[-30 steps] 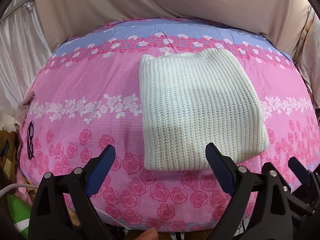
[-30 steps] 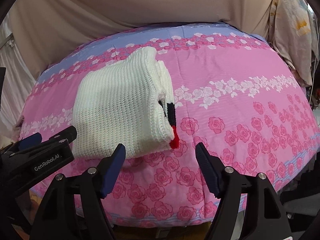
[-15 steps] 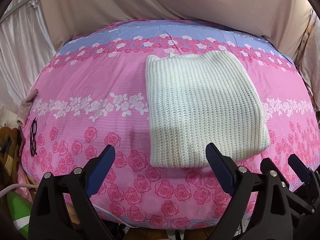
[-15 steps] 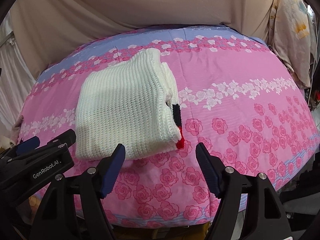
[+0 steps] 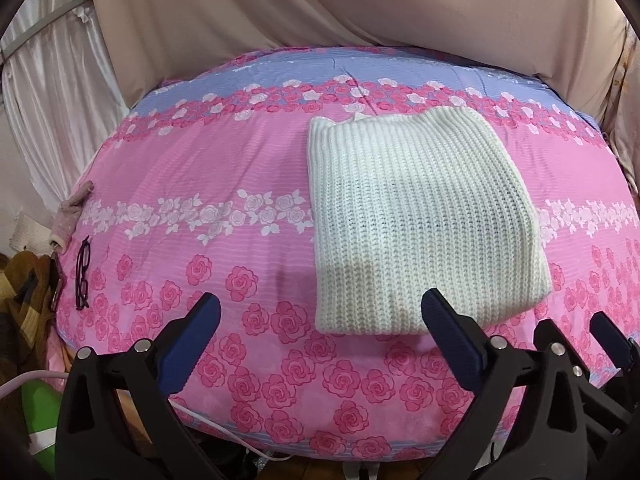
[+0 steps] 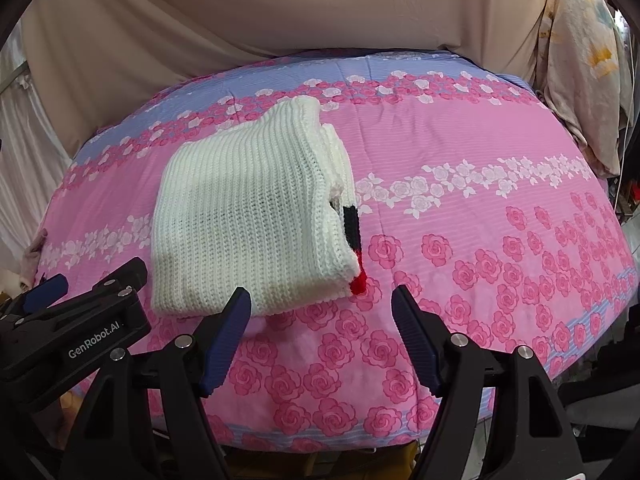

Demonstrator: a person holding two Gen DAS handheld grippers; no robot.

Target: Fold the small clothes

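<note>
While the sweater (image 5: 416, 224) stays folded, left tongs (image 5: 320, 312) are opening wider.

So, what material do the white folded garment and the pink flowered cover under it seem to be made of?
The white folded garment looks like chunky knitted yarn, perhaps wool or acrylic: raised ribs and open stitches show, with a matte finish. The pink flowered cover looks like thin printed woven cloth, probably cotton or polyester: smooth, flat and faintly striped.

Pink rose-print bedspread (image 5: 208, 184) with a lavender band, beige draped curtain (image 5: 320, 4) behind — dark-framed eyeglasses (image 5: 83, 276) lying at its left edge.
</note>
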